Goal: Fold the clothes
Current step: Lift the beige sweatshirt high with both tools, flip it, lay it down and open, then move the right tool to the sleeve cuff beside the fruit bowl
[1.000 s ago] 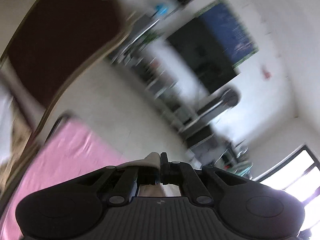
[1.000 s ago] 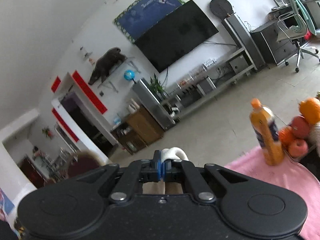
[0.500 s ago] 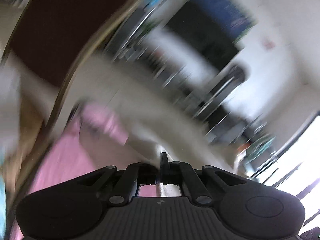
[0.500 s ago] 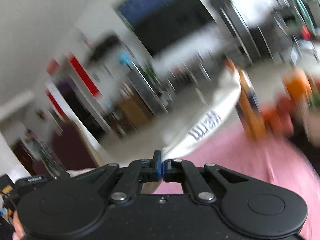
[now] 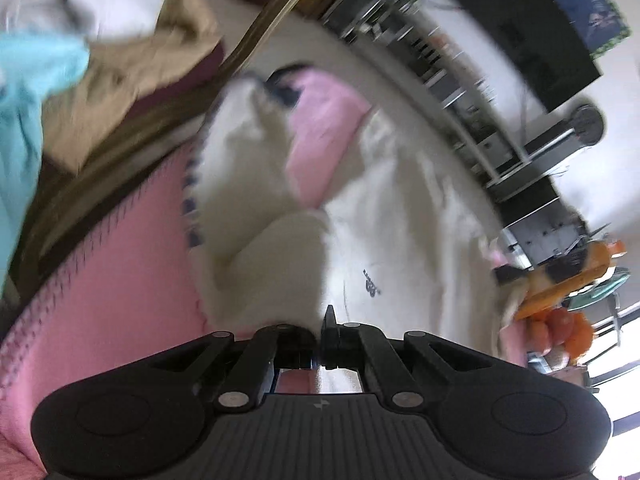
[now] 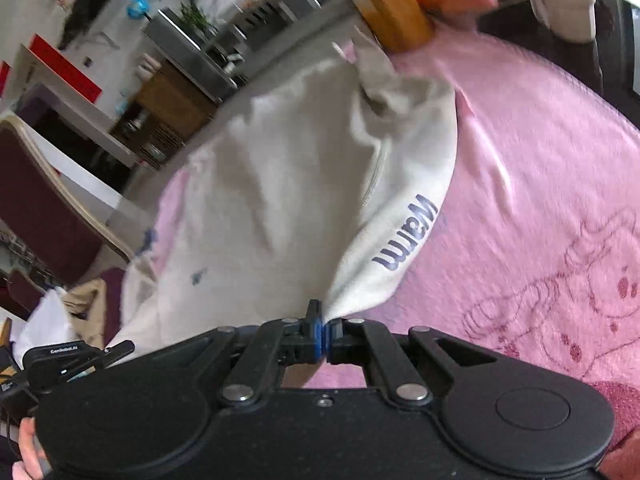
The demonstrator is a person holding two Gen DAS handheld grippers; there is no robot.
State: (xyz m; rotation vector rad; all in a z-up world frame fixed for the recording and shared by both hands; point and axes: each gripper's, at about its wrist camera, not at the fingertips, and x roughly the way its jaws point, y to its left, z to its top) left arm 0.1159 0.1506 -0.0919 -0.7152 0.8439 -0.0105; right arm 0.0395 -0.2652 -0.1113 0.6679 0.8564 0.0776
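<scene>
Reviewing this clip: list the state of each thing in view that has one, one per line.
left tongs: shut on the cream garment.
right tongs: shut on the cream garment.
cream garment: spread out crumpled over the pink blanket, not yet folded, pinched by both tongs.
pink blanket: laid flat under the garment.
orange bottle: upright at the blanket's far edge.

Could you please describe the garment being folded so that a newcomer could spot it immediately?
A pink blanket covers the work surface. Spread on it lies the cream garment, pinched by the right gripper; only it bears blue lettering.
</scene>
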